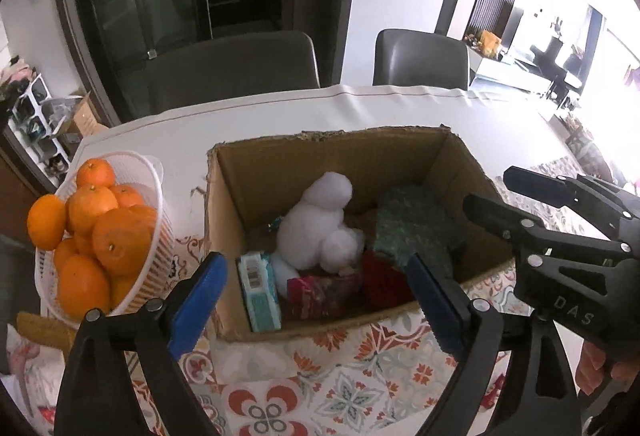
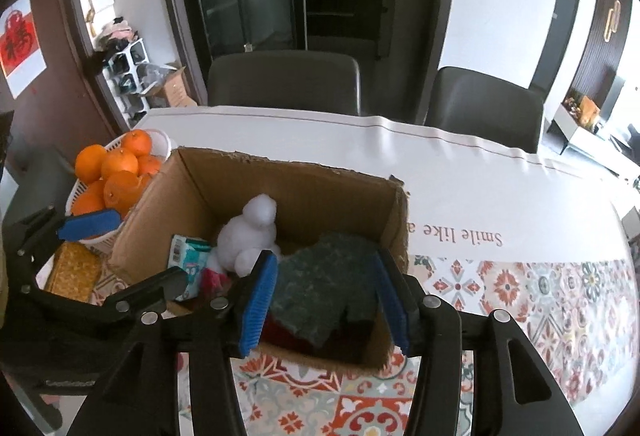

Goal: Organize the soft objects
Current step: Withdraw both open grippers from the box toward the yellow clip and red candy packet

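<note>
Plush [image 1: 320, 224] sits upright, head toward box's [image 1: 328, 156] far wall; both grippers [image 1: 316, 300] [image 2: 326, 296] gape, unladen.

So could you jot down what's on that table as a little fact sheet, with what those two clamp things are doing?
Container: open cardboard box on a patterned tablecloth
Inside box: white plush toy, dark green cloth, tissue pack, red-pink packet
Beside box: white basket heaped with oranges
Left gripper: jaws open, holding nothing, near the box's front edge
Right gripper: jaws open on either side of the green cloth; contact unclear
Background: two dark chairs
</note>
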The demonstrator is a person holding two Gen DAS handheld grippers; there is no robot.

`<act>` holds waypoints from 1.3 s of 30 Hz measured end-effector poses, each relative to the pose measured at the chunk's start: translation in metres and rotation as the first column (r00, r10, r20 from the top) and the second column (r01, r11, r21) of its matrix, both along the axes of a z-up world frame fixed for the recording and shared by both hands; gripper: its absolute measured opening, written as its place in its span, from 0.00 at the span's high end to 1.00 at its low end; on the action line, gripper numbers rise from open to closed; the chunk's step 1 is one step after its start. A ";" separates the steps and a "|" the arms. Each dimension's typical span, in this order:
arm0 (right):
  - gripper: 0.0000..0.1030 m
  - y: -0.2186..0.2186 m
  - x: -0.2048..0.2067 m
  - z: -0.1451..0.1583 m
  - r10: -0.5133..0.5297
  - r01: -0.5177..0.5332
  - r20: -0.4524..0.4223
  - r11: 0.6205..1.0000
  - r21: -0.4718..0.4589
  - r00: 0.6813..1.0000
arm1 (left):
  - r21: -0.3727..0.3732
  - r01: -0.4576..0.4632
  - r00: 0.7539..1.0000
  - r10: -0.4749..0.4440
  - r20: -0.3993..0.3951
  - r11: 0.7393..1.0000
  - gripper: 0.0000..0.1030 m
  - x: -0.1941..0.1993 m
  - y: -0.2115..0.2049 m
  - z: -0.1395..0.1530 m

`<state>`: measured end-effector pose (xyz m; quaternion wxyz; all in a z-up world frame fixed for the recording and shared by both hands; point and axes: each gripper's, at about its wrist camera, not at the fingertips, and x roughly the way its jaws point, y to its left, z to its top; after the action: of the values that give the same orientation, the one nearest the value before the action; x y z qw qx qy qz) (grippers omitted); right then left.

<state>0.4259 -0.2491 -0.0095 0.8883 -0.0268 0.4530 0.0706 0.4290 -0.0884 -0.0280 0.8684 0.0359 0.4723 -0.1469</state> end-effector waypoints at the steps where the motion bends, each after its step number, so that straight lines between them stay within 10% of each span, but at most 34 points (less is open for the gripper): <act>1: 0.50 -0.001 -0.004 0.002 -0.007 0.007 0.006 1.000 -0.004 1.000 | -0.005 -0.004 1.000 0.004 -0.001 1.000 0.10 -0.004 0.001 0.001; 39: 0.37 -0.038 -0.176 0.013 -0.149 0.150 0.107 0.989 -0.001 0.983 | 0.014 0.038 0.990 -0.039 0.134 0.999 0.05 -0.171 -0.017 0.031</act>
<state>0.2501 -0.2867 0.0039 0.9138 -0.0005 0.4062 0.0000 0.2579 -0.1052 0.0027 0.8949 0.0596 0.4129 -0.1583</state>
